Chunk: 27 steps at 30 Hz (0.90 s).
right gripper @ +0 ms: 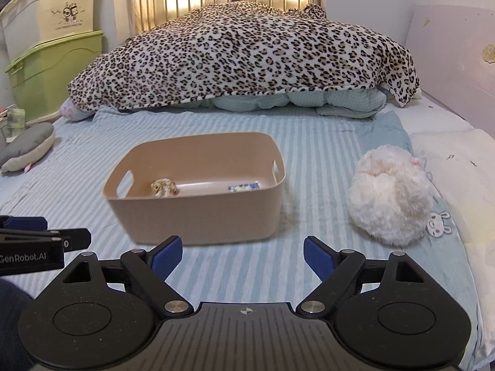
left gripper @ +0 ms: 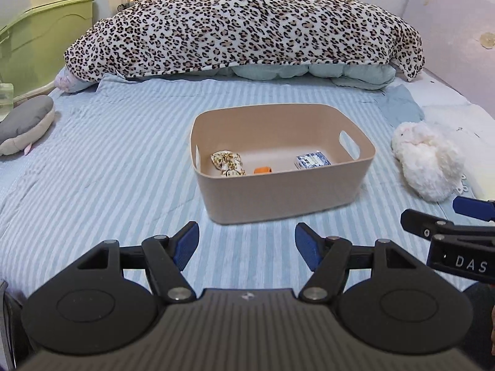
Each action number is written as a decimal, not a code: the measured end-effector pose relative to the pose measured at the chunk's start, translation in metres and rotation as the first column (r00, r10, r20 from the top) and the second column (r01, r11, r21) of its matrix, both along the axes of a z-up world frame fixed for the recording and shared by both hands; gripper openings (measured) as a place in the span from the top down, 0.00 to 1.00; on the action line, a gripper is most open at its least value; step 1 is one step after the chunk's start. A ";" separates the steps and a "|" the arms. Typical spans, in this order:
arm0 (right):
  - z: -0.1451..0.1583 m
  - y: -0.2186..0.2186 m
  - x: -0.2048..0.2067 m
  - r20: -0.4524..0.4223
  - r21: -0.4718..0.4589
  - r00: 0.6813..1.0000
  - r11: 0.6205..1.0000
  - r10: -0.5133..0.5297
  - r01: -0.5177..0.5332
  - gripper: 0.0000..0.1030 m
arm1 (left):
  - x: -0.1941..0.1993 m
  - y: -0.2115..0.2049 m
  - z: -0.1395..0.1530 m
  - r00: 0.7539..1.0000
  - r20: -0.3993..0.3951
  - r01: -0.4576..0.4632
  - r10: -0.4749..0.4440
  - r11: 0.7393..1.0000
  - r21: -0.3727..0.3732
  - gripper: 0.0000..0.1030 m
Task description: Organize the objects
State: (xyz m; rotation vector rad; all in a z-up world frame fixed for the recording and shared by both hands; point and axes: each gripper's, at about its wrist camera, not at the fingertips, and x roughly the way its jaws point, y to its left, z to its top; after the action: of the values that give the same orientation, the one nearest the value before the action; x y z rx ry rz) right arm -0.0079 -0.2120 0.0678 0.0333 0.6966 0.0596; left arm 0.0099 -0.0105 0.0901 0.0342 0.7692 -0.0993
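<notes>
One tan bin (left gripper: 280, 167) sits mid-bed (left gripper: 123, 160), holding three things: a patterned cloth bundle (left gripper: 227, 162), an orange piece (left gripper: 263, 170) and a blue-white packet (left gripper: 312, 159). The right view hides the orange piece. One white plush (right gripper: 389, 198) lies right of the bin. Left claw (left gripper: 246, 244) and right claw (right gripper: 241, 255) both gape wide, empty.

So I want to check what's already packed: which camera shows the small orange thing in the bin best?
The left wrist view. It looks down into the bin, so the orange thing shows just behind the near wall, between the patterned cloth and the blue-and-white packet. In the right wrist view the near wall hides it.
</notes>
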 end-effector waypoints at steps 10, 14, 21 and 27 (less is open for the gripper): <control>0.004 0.001 -0.044 0.002 0.001 1.000 1.000 0.014 -0.014 0.14 | -0.036 0.012 0.005 1.000 0.009 -0.004 0.004 1.000 -0.023 0.32; 0.005 -0.001 -0.058 0.000 0.010 1.000 1.000 0.023 -0.023 0.13 | -0.047 0.015 0.008 1.000 0.018 -0.008 0.008 1.000 -0.006 0.32; 0.006 -0.001 -0.071 -0.004 0.013 0.999 0.999 0.033 -0.033 0.12 | -0.065 0.021 0.007 1.000 0.018 -0.014 0.014 1.000 -0.006 0.32; 0.003 -0.001 -0.076 -0.018 0.021 0.999 0.999 0.037 -0.036 0.12 | -0.073 0.026 0.007 1.000 0.003 -0.007 0.007 1.000 -0.013 0.32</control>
State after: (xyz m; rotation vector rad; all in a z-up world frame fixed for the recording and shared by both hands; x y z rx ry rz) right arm -0.0836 -0.2131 0.0709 0.0407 0.7145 0.1015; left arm -0.0635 0.0160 0.0970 0.0192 0.7653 -0.0975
